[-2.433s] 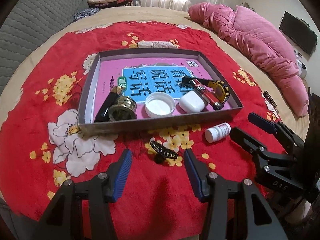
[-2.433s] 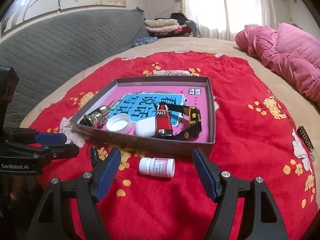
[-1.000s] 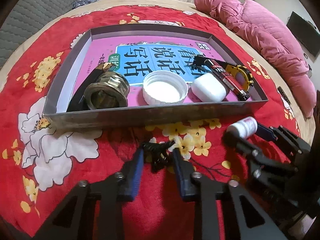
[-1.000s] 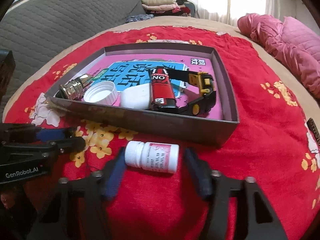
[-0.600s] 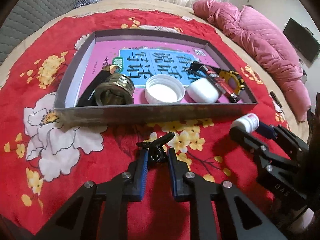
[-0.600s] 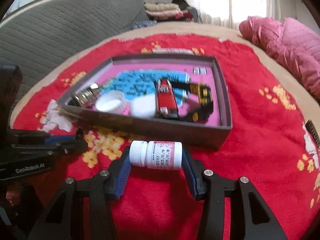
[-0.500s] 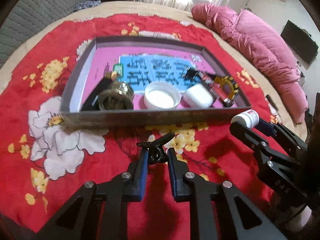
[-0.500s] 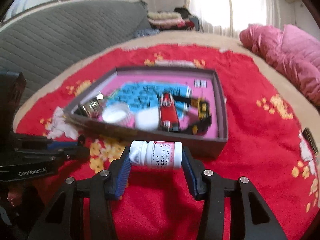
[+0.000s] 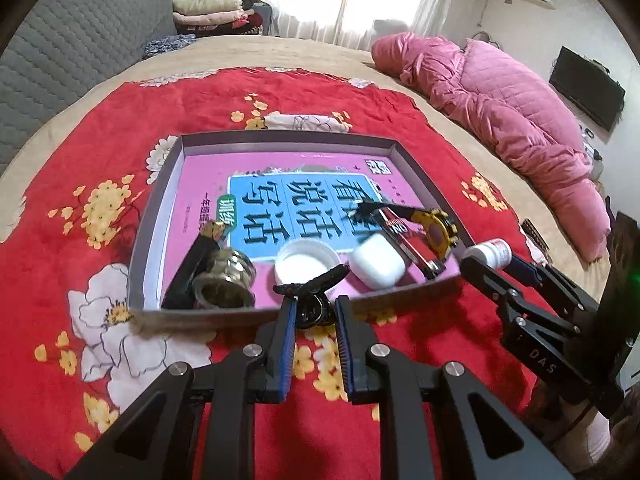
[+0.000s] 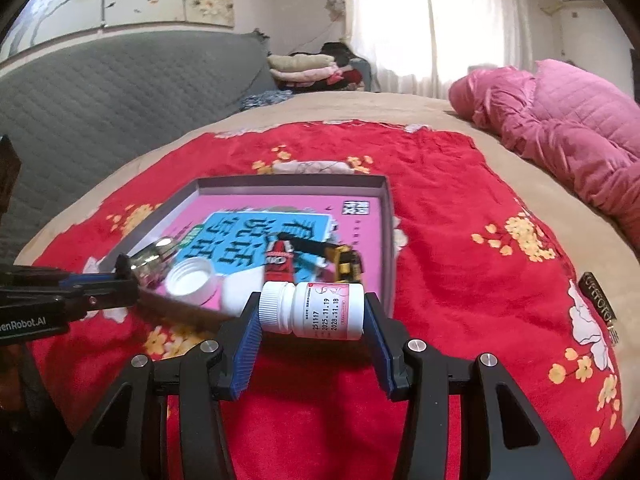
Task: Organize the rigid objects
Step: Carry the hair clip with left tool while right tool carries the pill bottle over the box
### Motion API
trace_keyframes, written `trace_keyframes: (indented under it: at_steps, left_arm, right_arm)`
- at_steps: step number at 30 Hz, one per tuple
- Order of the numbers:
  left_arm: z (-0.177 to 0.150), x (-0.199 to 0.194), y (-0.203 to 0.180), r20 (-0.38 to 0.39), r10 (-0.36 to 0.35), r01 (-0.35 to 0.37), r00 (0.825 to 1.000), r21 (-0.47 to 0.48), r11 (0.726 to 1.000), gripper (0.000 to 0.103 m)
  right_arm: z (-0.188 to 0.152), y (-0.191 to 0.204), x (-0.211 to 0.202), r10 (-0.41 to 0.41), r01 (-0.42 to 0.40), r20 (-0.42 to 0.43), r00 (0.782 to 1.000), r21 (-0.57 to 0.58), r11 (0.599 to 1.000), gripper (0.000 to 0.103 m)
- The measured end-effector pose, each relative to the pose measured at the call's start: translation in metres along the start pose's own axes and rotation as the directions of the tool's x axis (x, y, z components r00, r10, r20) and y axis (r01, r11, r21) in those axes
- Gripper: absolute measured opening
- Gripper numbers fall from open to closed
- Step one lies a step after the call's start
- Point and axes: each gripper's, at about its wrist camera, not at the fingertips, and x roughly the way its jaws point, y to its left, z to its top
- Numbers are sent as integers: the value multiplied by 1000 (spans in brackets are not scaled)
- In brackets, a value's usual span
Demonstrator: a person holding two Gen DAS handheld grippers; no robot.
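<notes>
My left gripper (image 9: 315,310) is shut on a black hair clip (image 9: 312,286), held up just in front of the near wall of the grey tray (image 9: 280,140). My right gripper (image 10: 312,312) is shut on a white pill bottle (image 10: 316,310) lying sideways between the blue pads, raised off the blanket near the tray's front right corner. In the left wrist view the same bottle (image 9: 490,250) shows at the right. Inside the tray lie a brass fitting (image 9: 224,280), a white cap (image 9: 306,266), a white case (image 9: 378,262), a red lighter (image 9: 404,236) and a yellow-black tool (image 9: 436,230).
A red flowered blanket (image 9: 100,160) covers the bed. A pink quilt (image 9: 500,104) lies at the far right, folded clothes (image 9: 208,14) at the back, a grey padded headboard (image 10: 100,92) at the left. A small dark object (image 10: 598,300) lies on the blanket at the right.
Both grippers closed on their objects, the left on the hair clip and the right on the pill bottle, and both have risen off the blanket toward the tray.
</notes>
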Motion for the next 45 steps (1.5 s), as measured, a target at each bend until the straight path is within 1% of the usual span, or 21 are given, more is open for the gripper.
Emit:
trace_keyframes:
  at_steps: [5, 12, 30, 37, 45]
  left_arm:
    - [10, 8, 6, 3, 7, -7, 1000, -20, 1000, 19]
    - [19, 22, 3, -7, 5, -5, 1000, -23, 1000, 19]
    - [19, 45, -2, -59, 22, -23, 998, -13, 1000, 19]
    - [18, 53, -2, -82, 29, -30, 996, -14, 999, 19]
    - [18, 56, 0, -97, 35, -37, 995, -20, 999, 19]
  right_arm:
    - [3, -9, 6, -9, 9, 3, 1000, 25, 1000, 50]
    - [5, -11, 15, -6, 6, -2, 1000, 16, 1000, 50]
    - [3, -10, 31, 20, -20, -45, 999, 8, 1000, 49]
    - [2, -5, 37, 11, -12, -53, 999, -25, 1000, 49]
    - [2, -5, 38, 14, -16, -57, 998, -32, 999, 50]
